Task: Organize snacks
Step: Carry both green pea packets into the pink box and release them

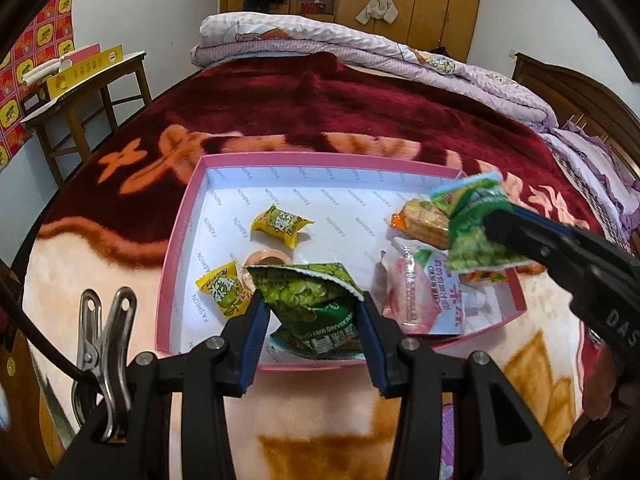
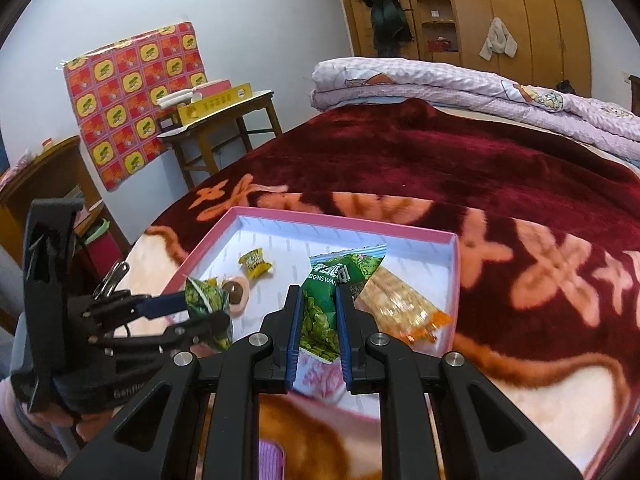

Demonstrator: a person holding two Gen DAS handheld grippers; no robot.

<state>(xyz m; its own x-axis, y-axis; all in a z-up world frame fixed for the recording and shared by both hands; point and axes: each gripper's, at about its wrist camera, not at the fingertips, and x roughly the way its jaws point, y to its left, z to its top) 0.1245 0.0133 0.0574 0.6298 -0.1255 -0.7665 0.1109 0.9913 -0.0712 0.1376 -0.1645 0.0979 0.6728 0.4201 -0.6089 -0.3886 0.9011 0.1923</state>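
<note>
Two handheld grippers are each clamping a green pea snack packet above a pink box (image 1: 182, 216) sitting on a red blanket (image 1: 320, 100): left gripper (image 1: 312, 304) pinching its green packet (image 1: 308, 300) over the near edge, right gripper (image 2: 319, 312) squeezing another green packet (image 2: 324, 304) over the right side.

A dark red plush blanket (image 2: 460, 160) with orange flowers covers the bed, a folded lilac quilt (image 2: 460, 84) at its far end. Beside it stands a wooden table (image 2: 224, 128) bearing a yellow box (image 2: 216, 106); wooden wardrobes (image 2: 516, 8) line the back wall.
</note>
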